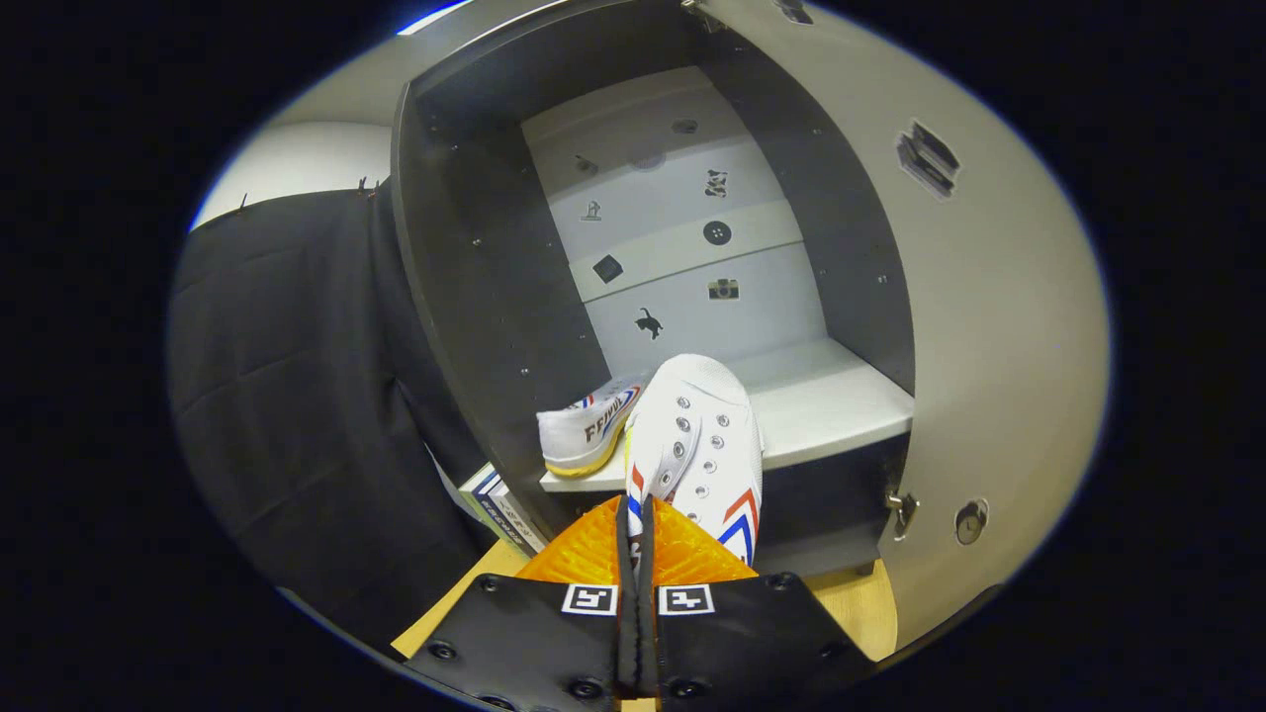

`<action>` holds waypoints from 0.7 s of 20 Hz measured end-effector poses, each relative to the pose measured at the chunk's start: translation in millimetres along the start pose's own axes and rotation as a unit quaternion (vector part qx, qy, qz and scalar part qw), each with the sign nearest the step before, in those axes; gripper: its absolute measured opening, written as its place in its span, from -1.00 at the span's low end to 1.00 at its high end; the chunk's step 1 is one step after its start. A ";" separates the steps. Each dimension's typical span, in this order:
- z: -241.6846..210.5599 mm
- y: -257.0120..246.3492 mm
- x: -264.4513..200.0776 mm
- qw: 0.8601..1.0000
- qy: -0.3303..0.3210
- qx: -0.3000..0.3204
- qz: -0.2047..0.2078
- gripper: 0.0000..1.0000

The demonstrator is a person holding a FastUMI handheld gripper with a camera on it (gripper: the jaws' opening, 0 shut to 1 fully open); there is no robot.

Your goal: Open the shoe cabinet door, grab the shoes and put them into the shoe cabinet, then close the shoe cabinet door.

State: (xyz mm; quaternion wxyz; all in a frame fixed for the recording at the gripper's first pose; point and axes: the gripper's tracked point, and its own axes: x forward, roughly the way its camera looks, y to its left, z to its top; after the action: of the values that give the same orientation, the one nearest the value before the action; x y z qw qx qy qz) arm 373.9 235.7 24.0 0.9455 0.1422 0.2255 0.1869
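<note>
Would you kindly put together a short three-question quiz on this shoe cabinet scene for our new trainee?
1. True or false: the cabinet door stands open.
2. Multiple choice: the shoe already lying on the shelf is (A) left of the held shoe, (B) right of it, (C) on the floor.
3. Short answer: what are the gripper fingers doing?

Key
1. True.
2. A.
3. They are nearly closed and pinch the near end of the held shoe, whose toe reaches over the shelf's front edge.
</note>
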 end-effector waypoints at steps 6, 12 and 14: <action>39.6 -7.2 48.6 1.000 -0.028 -0.008 -0.012 -0.98; 60.6 -27.7 89.7 0.998 -0.043 -0.022 -0.044 -0.98; 64.9 -32.8 101.9 0.997 -0.047 -0.027 -0.052 -0.98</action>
State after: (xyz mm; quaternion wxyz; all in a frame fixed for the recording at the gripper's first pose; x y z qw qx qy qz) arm 498.9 237.1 30.1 0.9671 0.1132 0.1824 0.1366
